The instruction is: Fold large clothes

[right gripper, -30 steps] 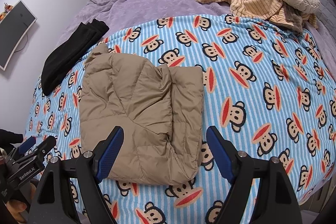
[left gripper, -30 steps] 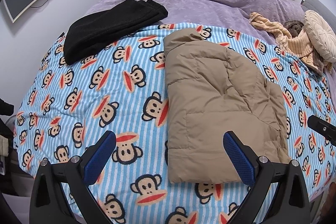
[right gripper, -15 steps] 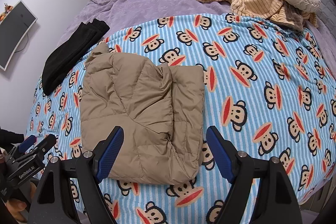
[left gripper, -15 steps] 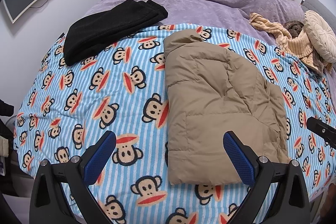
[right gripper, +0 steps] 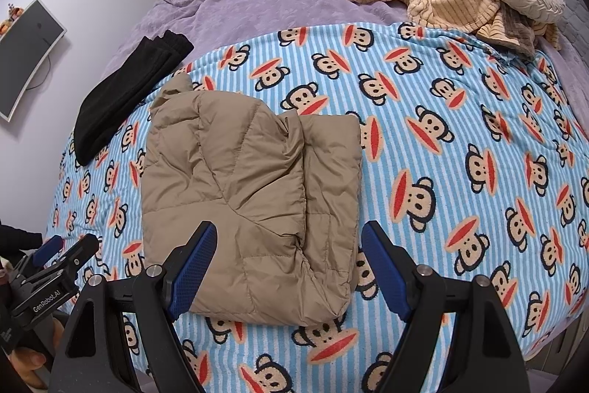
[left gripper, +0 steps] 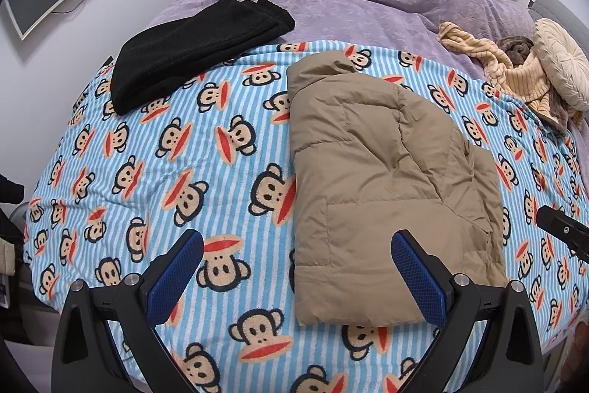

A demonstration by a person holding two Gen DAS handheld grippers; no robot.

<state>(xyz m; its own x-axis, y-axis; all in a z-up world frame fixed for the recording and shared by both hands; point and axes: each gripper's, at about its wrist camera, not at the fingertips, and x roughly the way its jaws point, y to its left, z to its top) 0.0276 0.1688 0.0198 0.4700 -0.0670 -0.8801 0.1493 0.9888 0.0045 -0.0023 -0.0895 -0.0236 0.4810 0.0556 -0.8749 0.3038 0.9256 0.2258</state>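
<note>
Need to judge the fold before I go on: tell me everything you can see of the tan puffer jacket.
The tan puffer jacket is quilted, with a smooth, slightly crinkled shell that looks padded. It lies folded into a rough rectangle on the monkey-print blanket, collar end toward the far side, one panel lapped over another along a lengthwise fold. The near edge is uneven and bulges. Nothing grips it: the fingers of both grippers hover open above its near end.

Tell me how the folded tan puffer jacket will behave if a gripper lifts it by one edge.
The tan puffer jacket looks quilted and puffy, so it is probably light for its bulk. Its folded layers lie loose, so lifting one edge would likely make it droop and unfold. The shell looks smooth and may slip between the right gripper pads.
</note>
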